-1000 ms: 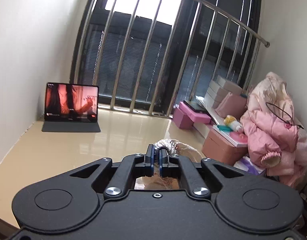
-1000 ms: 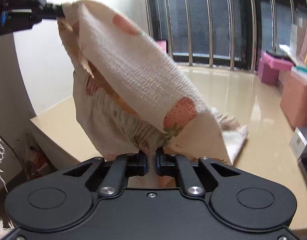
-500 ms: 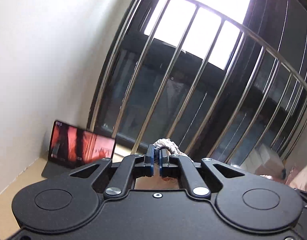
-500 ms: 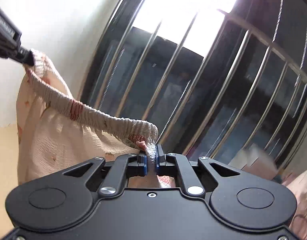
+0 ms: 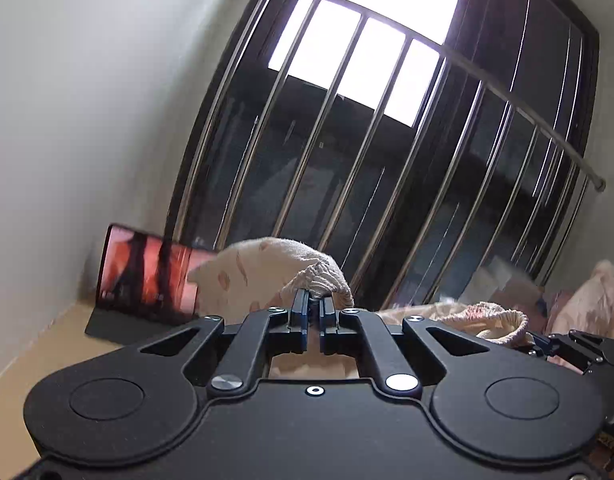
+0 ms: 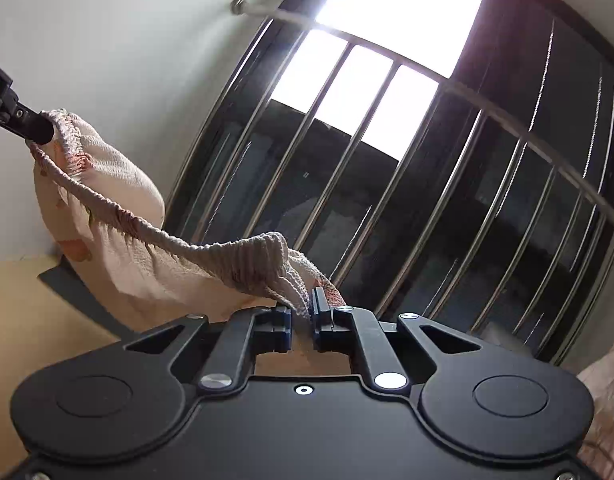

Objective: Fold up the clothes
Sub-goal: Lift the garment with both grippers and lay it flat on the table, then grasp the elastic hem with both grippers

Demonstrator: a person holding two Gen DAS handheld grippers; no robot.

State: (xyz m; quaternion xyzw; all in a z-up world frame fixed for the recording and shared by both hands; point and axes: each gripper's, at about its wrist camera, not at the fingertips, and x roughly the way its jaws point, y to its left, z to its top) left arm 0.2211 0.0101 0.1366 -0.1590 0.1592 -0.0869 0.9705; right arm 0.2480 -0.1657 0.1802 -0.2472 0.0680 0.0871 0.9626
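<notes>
A cream garment with strawberry prints and a gathered elastic waistband [image 6: 211, 250] hangs in the air between both grippers. My right gripper [image 6: 303, 304] is shut on one end of the waistband. My left gripper [image 5: 316, 304] is shut on the other end, where the cloth [image 5: 267, 268] bunches over its fingertips. The left gripper's tip [image 6: 35, 128] shows at the left edge of the right wrist view, and the right gripper [image 5: 547, 344] shows at the right of the left wrist view. The waistband is stretched taut between them, and the garment's body sags below, mostly hidden.
A barred window [image 5: 387, 160] fills the background. A tablet [image 5: 147, 276] with a lit screen stands on the tan table [image 5: 35, 352] by the white wall. A pile of pink clothing [image 5: 587, 300] lies at the right.
Both grippers rose with the garment, lifting it off the table. The views tilted up from the table toward the window. The waistband now stretches between the grippers.
</notes>
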